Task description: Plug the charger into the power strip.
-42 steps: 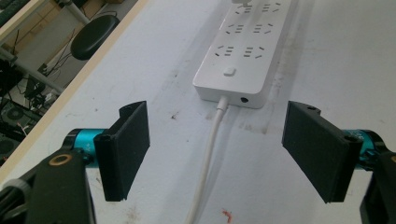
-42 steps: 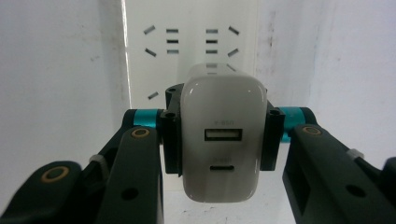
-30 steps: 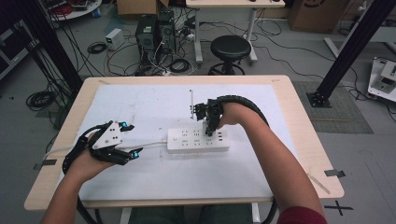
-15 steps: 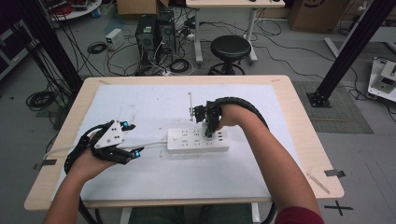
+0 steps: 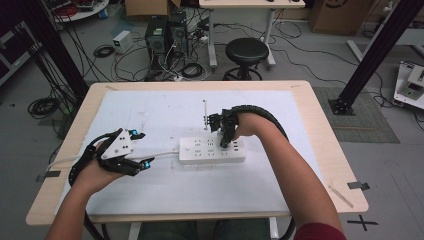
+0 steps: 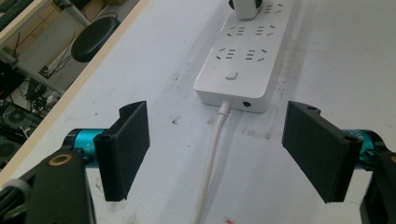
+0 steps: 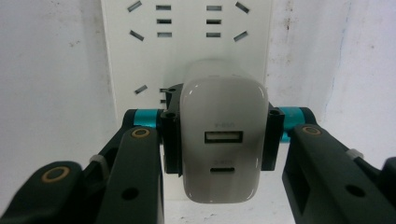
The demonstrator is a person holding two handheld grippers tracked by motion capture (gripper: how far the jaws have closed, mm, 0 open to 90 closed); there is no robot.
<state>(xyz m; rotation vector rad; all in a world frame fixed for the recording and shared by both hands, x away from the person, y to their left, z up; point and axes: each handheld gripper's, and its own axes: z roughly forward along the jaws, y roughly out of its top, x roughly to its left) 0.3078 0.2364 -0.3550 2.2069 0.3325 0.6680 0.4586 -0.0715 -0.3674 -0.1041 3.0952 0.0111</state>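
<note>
A white power strip (image 5: 212,150) lies in the middle of the table, its white cable (image 6: 212,154) running off to the left. My right gripper (image 5: 226,140) points down over the strip's right part and is shut on a white USB charger (image 7: 223,140), which stands against the sockets of the power strip (image 7: 187,46); whether its pins are in I cannot tell. The pads (image 7: 170,135) press on both sides of the charger. My left gripper (image 5: 139,150) rests low at the left of the strip, jaws open, with the cable lying on the table between them (image 6: 215,154).
A white mat (image 5: 165,112) covers most of the wooden table (image 5: 320,125). A thin rod-like thing (image 5: 204,114) lies behind the strip. Beyond the far edge stand a black stool (image 5: 246,52), computer cases (image 5: 165,32) and loose cables on the floor.
</note>
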